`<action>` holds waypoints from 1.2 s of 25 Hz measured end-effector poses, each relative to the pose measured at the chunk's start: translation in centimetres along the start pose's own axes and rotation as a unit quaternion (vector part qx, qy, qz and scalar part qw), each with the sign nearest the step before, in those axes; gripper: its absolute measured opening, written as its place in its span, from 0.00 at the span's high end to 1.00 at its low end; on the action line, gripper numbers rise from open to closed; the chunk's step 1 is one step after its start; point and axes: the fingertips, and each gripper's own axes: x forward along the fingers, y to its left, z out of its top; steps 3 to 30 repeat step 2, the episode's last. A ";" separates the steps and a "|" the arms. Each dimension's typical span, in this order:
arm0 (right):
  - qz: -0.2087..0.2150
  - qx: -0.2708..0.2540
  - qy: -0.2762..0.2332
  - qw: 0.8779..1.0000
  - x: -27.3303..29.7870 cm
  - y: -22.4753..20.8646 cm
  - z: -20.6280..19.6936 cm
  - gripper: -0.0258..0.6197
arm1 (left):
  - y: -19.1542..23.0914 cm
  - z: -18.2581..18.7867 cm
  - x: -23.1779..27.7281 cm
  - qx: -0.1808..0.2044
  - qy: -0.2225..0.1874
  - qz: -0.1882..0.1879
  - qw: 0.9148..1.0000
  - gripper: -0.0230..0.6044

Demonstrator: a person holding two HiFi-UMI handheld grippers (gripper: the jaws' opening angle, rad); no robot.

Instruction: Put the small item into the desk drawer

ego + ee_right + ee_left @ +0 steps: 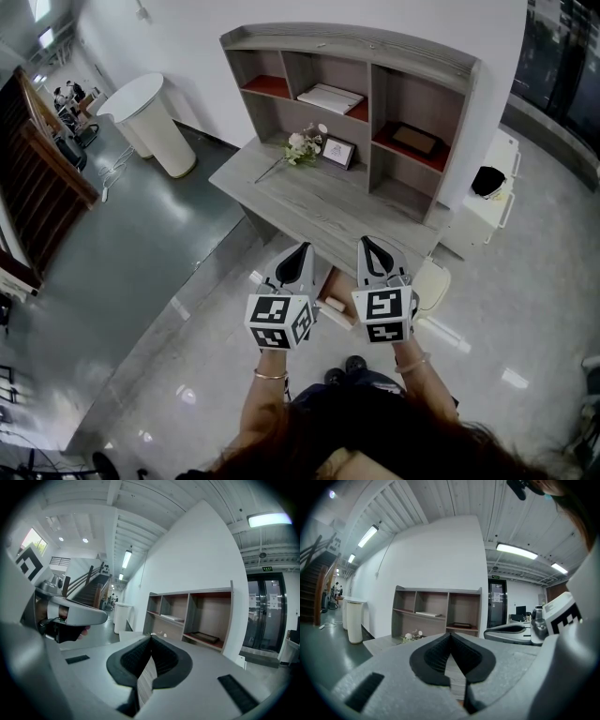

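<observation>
The person holds two grippers out over the front edge of a grey desk [309, 202]. The left gripper [302, 248] has its two black jaws pressed together at the tips, and there is nothing between them. The right gripper [367, 242] is the same, closed tight and holding nothing. The two grippers are side by side, near each other but not touching.

Under the desk front, between the two grippers, a drawer [343, 315] is pulled out. A small pale thing [333, 302] seems to lie inside it, and this may be the small item, but it is too tiny to tell for sure.

At the back of the desk stands a set of shelves [370, 56]. A bunch of white flowers [302, 146] lies on the desk top, just beside a little picture frame [338, 151]. A flat white book [330, 97] rests on one shelf. A tall white round stand [150, 117] is on the floor to the left, well apart from the desk.
</observation>
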 end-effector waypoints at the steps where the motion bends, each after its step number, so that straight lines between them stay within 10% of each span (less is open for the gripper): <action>1: 0.000 0.000 -0.001 1.000 0.0 0.0 0.0 0.96 | 0.0 -0.1 0.0 0.000 0.000 0.000 1.000 0.94; 30: 0.000 0.000 -0.002 1.000 -0.1 0.0 0.0 0.96 | -0.1 -0.1 0.0 -0.001 0.001 -0.001 1.000 0.94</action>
